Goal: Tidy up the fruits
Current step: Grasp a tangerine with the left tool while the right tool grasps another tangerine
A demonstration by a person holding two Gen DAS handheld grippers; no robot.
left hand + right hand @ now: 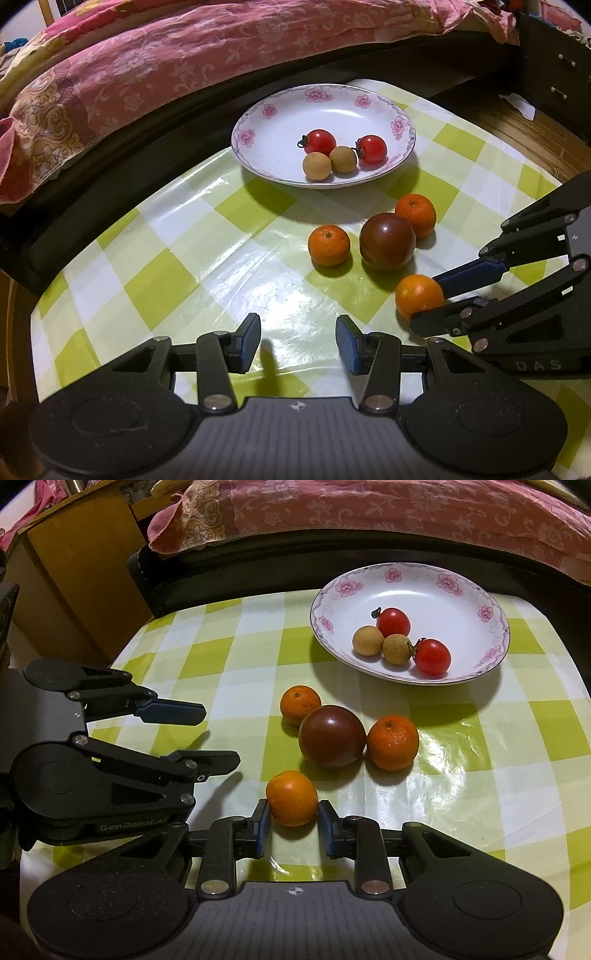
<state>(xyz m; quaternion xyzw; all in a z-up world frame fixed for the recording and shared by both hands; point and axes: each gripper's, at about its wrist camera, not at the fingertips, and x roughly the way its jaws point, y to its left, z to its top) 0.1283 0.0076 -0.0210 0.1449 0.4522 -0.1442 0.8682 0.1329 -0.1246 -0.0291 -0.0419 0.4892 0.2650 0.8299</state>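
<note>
At the lower centre of the right wrist view, a mandarin (291,797) on the table (480,794) is being grasped by the right gripper (293,825), its pads against both sides. The squeeze is best being kept gentle and centred for a lift toward the floral plate (406,590), clearing the dark tomato (331,736). The left gripper (298,341) is being held released, empty. "GenRobot.AI" is being shown on its body.

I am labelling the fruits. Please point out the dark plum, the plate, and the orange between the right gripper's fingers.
dark plum (331,736): right wrist view, middle of its skin.
plate (424,594): right wrist view, bare white inside.
orange (291,797): right wrist view, middle of its peel.
</note>
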